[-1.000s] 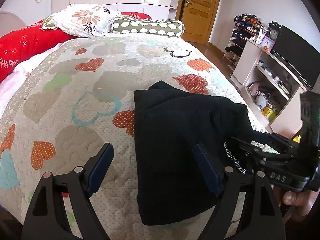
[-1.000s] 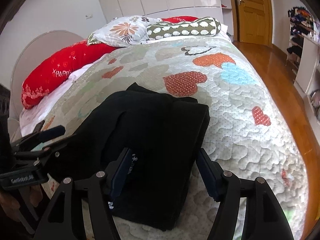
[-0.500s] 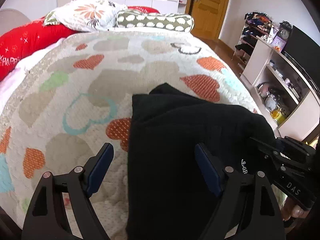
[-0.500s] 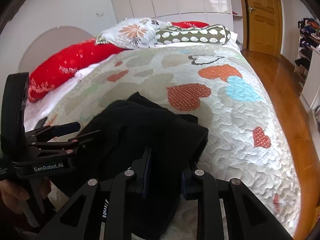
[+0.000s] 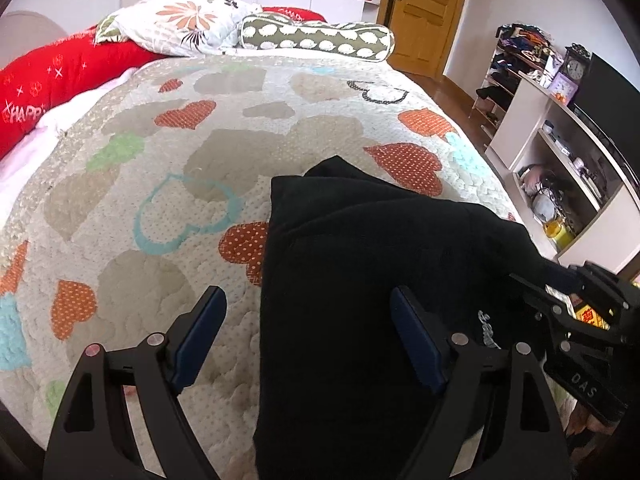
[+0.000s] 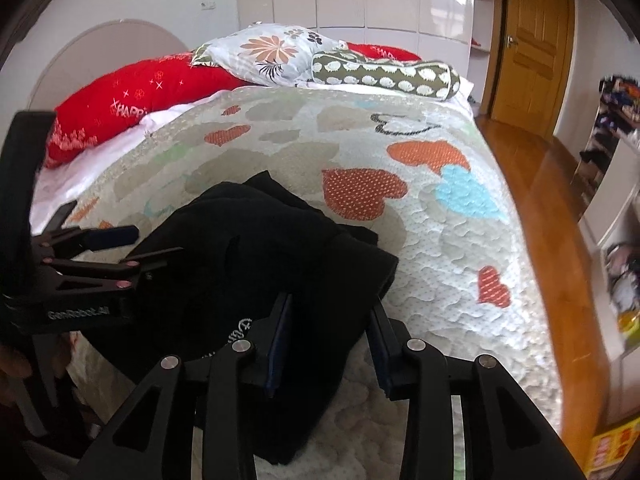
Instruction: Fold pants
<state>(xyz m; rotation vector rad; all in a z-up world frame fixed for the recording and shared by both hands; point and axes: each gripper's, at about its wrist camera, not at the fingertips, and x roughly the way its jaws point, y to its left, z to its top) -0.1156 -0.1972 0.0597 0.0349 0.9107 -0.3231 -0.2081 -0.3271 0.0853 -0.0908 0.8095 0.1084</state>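
Black folded pants [image 5: 360,280] lie on the heart-patterned quilt near the bed's foot; they also show in the right wrist view [image 6: 256,264]. My left gripper [image 5: 308,336] is open, its jaws wide apart, straddling the pants' left edge, one finger over the quilt and one over the cloth. My right gripper [image 6: 328,340] is closed on the near right part of the pants, with a thick fold of cloth between its blue pads, and lifts it slightly. Each gripper shows in the other's view: the right [image 5: 580,332], the left [image 6: 92,268].
The quilt [image 5: 160,168] covers the bed. Red, floral and green spotted pillows [image 5: 192,32] lie at the head. Shelves with clutter and a TV [image 5: 560,152] stand at the right. A wooden door [image 6: 532,44] and wood floor [image 6: 560,240] are beyond the bed.
My right gripper has closed from wide open onto the pants' near right part and raised it. My left gripper stays open and has shifted slightly over the pants' left edge.
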